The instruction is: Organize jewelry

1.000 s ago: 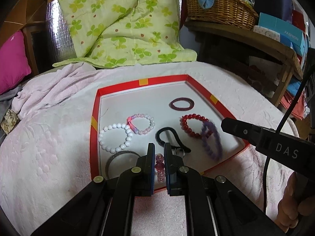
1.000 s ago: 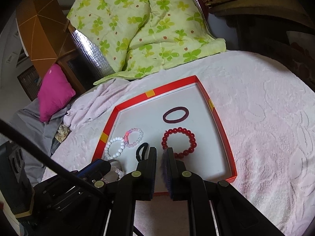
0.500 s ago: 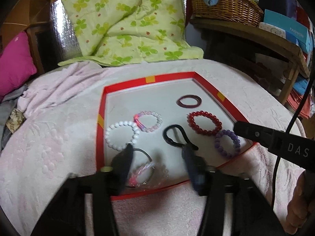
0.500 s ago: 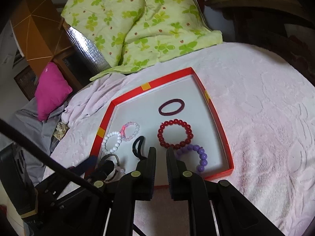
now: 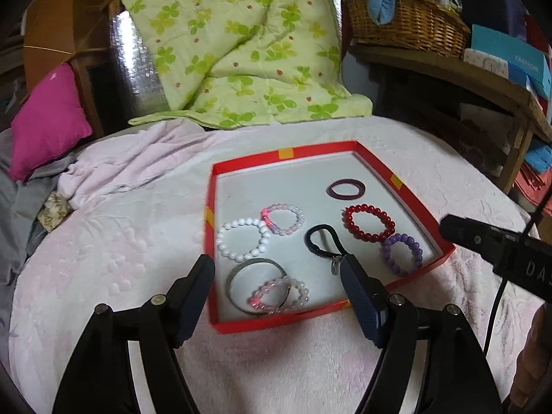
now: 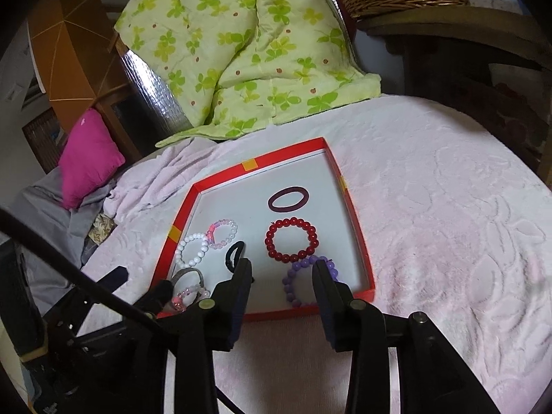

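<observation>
- Red cardboard tray (image 5: 421, 210) on the fluffy pink bed cover holds round beaded bracelets.
- My left tongs (image 5: 276, 269) are opening, empty; pink bracelet (image 5: 279, 293) now dropped onto the metal bangle (image 5: 238, 272).
- My right tongs (image 6: 281, 269) are opening, having released the purple bracelet (image 6: 293, 276).

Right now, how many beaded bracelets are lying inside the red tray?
5. White one by the left wall, pink one beside it, red one right of centre, purple one near the right corner, pale pink one at the front, overlapping a metal bangle.
</observation>
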The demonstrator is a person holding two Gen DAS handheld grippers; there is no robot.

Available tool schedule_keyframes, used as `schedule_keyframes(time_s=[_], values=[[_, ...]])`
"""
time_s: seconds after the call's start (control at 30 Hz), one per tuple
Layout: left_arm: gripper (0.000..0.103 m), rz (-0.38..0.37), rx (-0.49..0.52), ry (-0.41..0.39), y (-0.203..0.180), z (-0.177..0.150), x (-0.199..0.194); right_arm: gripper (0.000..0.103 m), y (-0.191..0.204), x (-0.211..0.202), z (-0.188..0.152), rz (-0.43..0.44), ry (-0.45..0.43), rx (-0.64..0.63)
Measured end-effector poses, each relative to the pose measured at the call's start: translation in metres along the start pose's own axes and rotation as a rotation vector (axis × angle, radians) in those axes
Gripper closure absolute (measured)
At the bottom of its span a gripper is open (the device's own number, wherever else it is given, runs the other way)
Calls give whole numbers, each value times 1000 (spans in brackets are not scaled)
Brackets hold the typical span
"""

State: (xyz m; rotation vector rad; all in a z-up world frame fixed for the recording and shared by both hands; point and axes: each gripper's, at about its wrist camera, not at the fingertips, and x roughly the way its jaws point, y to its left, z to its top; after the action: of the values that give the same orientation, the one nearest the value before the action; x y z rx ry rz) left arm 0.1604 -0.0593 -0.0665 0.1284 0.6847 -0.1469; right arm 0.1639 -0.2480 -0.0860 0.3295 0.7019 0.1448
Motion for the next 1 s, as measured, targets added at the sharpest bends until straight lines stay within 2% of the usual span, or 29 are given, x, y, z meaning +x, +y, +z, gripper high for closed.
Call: schedule_keyframes(time_s=[0.13,0.33,0.37,0.53,0.7,0.8,0.87,1.0], values=[[24,59,-27,-22,4,-6,-34,62,10,-25,-11,-58,-42,-58],[22,134,-12,-46,12,-14,-93,52,37,-80,-30,-120,-121,-144],[22,140,-18,-53,15,-14,-101,50,41,-88,-32,-121,-119,-152],[19,179,-55,-105,25,-18,-153,50,59,-137,-42,-154,-130,-204],[18,213,-71,-145,32,-25,-200,42,77,-179,-46,-175,-136,-228],[17,236,-74,-177,33,-29,-226,42,92,-199,-52,-171,-135,-253],[11,249,-76,-195,33,-31,-241,41,99,-208,-56,-167,-140,-263],[10,253,-77,-222,33,-34,-266,41,111,-226,-62,-137,-149,-267]])
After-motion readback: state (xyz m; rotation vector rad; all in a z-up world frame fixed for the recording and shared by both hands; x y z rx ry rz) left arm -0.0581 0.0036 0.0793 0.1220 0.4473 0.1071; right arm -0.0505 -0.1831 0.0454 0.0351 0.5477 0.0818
